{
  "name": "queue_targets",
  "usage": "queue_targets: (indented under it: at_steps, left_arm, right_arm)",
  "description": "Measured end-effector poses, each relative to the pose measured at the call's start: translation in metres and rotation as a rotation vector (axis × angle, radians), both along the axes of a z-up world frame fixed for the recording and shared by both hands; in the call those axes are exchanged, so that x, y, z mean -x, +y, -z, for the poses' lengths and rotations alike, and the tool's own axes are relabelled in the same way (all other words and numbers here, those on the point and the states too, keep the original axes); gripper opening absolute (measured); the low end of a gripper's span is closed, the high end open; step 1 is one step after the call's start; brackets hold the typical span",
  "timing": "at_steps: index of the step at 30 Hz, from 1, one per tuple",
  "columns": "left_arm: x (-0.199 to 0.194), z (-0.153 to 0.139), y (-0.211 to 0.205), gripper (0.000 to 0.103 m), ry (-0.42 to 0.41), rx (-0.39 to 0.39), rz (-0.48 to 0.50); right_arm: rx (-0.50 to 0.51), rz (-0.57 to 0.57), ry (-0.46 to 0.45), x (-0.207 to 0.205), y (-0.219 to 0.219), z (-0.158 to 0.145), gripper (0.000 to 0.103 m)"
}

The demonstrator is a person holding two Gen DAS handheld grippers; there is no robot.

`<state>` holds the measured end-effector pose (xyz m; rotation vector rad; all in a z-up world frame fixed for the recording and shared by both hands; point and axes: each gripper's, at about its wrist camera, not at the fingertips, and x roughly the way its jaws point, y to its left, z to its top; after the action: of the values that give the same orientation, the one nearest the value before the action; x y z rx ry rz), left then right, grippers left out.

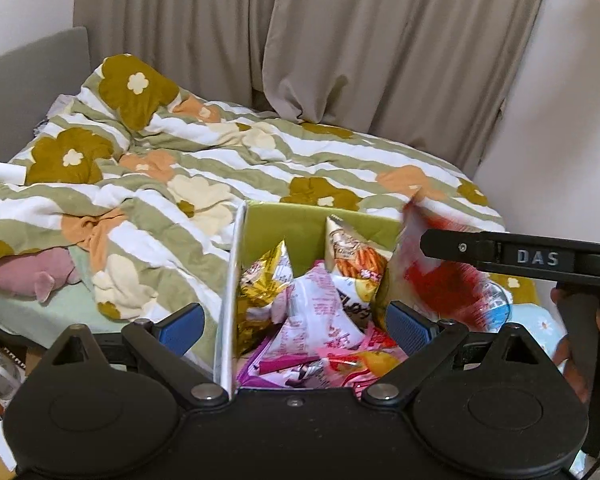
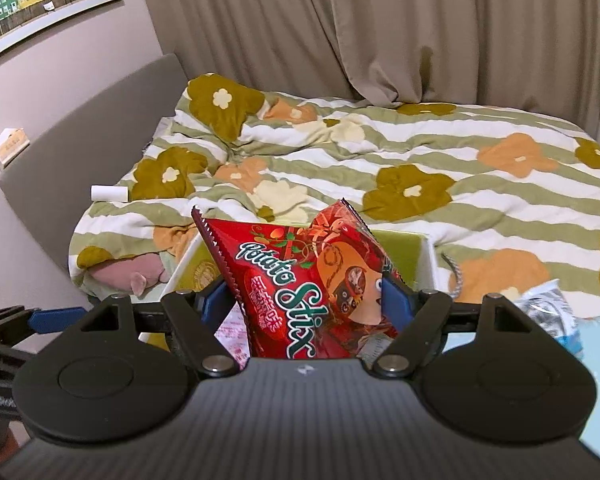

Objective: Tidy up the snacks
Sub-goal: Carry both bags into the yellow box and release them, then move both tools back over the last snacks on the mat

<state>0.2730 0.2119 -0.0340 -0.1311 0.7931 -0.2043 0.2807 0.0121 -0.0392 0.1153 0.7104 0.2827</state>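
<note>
Left wrist view: left claw spread wide, empty, straddling the near left wall of the green box on the bed; snack packets heaped inside the box. Right wrist view: right claw pinching the red Potato Stix bag, held above the box.

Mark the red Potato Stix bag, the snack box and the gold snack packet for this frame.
Potato Stix bag [image 2: 300, 280]: right wrist view, on the printed front, mid-bag.
Snack box [image 1: 300, 224]: left wrist view, on the green inner back wall.
Gold snack packet [image 1: 260, 284]: left wrist view, on its crinkled foil face.
</note>
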Motion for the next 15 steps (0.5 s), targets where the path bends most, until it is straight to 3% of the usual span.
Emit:
queue_targets:
  at_steps: [7,15]
  left_arm:
    - [0.008,0.007,-0.005,0.099,0.008,-0.027,-0.001]
    - [0.019,-0.005,-0.011,0.099,-0.032,-0.033,0.013]
  right_arm:
    - [-0.03,-0.011,-0.021,0.016,-0.009,0.008,0.103]
    - [-0.013,0.019,-0.062,0.036,-0.022,-0.007,0.103]
